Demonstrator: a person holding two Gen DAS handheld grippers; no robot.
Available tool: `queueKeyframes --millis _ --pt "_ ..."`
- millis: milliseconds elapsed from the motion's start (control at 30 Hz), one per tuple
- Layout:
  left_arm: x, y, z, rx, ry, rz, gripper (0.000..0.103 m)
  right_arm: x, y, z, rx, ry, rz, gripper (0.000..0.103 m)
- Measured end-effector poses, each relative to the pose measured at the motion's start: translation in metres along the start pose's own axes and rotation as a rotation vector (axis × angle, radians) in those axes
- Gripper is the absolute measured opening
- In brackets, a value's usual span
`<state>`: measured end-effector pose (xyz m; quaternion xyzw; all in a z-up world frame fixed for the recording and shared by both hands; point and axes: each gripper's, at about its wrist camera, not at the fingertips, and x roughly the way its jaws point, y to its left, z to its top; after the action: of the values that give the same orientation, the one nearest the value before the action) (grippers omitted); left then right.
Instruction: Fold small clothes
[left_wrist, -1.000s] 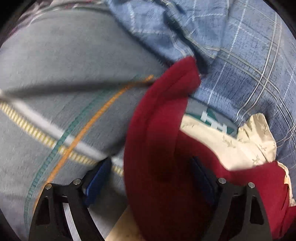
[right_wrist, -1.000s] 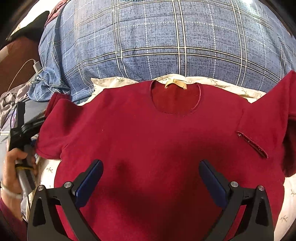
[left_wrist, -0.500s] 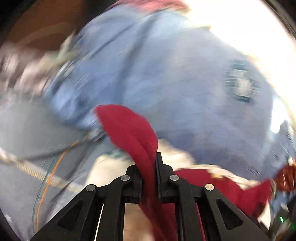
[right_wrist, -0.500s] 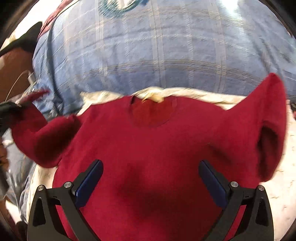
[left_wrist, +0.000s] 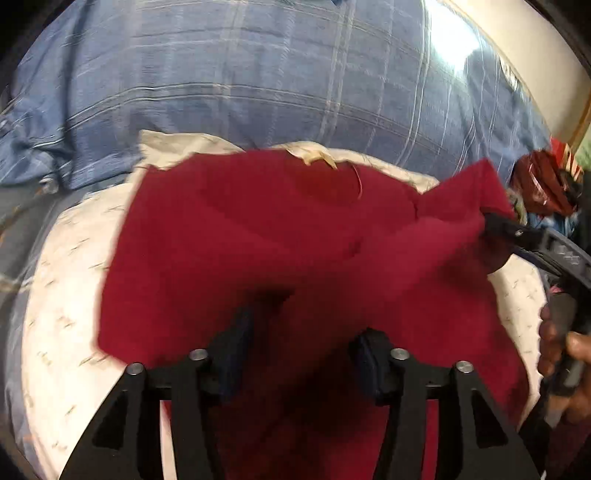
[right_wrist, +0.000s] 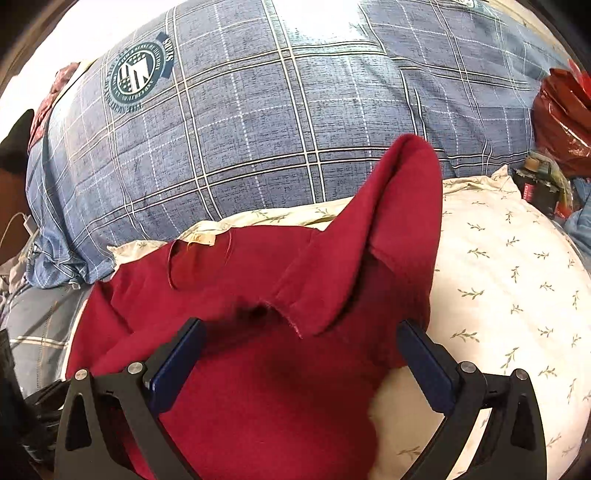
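The left gripper (left_wrist: 301, 343) stood with its jaws partly apart, the blue pads on either side of a rumple of the red T-shirt (left_wrist: 236, 236); the blur there left it unclear whether the pads still pinched cloth or merely straddled it. The right gripper (right_wrist: 301, 356) hung wide open, holding nothing, directly above the shirt's right shoulder, where the right sleeve (right_wrist: 388, 221) stood up in a peak just ahead of its pads. That sleeve looked like the relation the coming move turned on: it rose almost between the right gripper's fingers and leaned inward toward the neckline (right_wrist: 199, 258), so the right gripper was plainly the nearer one to lay it across the chest. The shirt lay chest up with its long axis running away from both grippers, collar at the far end, and its left side appeared already turned in toward the neckline. Under the shirt lay a cream pillow with a leaf print (right_wrist: 517, 280), which would give under any downward press. Beyond the neckline rose a blue plaid pillow (right_wrist: 295, 122) bearing a round crest (right_wrist: 138, 74), close enough to crowd a forward reach. To the right of the neckline, off the pillow, sat a red plastic bag (right_wrist: 561, 122) and some dark clutter, well apart from the shirt.
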<state>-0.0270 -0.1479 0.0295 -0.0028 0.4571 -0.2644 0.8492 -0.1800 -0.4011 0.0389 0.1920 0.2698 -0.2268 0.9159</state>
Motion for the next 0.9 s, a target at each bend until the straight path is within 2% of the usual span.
queueKeyframes --millis 33,100,167,233,300,367,433,467,533,600,667,767,833,900 --pt "-0.013 0.005 -0.001 -0.004 -0.027 0.004 0.065 0.0 -0.001 0.002 -0.005 0.003 0.016 0.102" --pt "-0.043 0.017 -0.006 0.001 -0.118 0.042 0.081 -0.002 0.005 0.008 -0.035 0.002 0.063 0.102" --pt "-0.061 0.025 -0.011 -0.009 -0.188 0.1 0.082 -0.005 0.012 0.014 -0.061 -0.017 0.099 0.102" --pt "-0.06 0.032 -0.019 -0.027 -0.226 0.149 0.082 -0.007 0.021 0.019 -0.091 -0.027 0.13 0.102" --pt "-0.04 0.045 -0.025 -0.056 -0.197 0.191 0.081 -0.002 0.037 0.018 -0.151 -0.001 0.158 0.099" --pt "-0.006 0.054 -0.029 -0.091 -0.119 0.216 0.08 0.011 0.056 0.009 -0.233 0.043 0.166 0.091" --pt "0.011 0.059 -0.033 -0.103 -0.057 0.24 0.08 0.029 0.069 -0.007 -0.313 0.124 0.146 0.077" --pt "0.014 0.058 -0.032 -0.091 -0.048 0.254 0.082 0.039 0.073 -0.021 -0.35 0.189 0.136 0.075" --pt "0.013 0.053 -0.033 -0.072 -0.062 0.274 0.083 0.048 0.069 -0.036 -0.37 0.247 0.12 0.075" --pt "0.012 0.048 -0.033 -0.064 -0.071 0.284 0.083 0.037 0.06 -0.043 -0.369 0.225 0.144 0.077" --pt "0.012 0.045 -0.035 -0.07 -0.065 0.284 0.083 0.019 0.047 -0.036 -0.343 0.177 0.115 0.078" --pt "0.009 0.054 -0.027 -0.09 -0.071 0.276 0.082 0.003 0.03 -0.021 -0.29 0.072 0.068 0.09" --pt "0.001 0.06 -0.019 -0.103 -0.089 0.28 0.082 0.011 0.027 -0.017 -0.282 0.073 0.056 0.092" --pt "-0.001 0.064 -0.02 -0.117 -0.102 0.288 0.082 0.038 0.03 -0.018 -0.291 0.124 0.067 0.092"
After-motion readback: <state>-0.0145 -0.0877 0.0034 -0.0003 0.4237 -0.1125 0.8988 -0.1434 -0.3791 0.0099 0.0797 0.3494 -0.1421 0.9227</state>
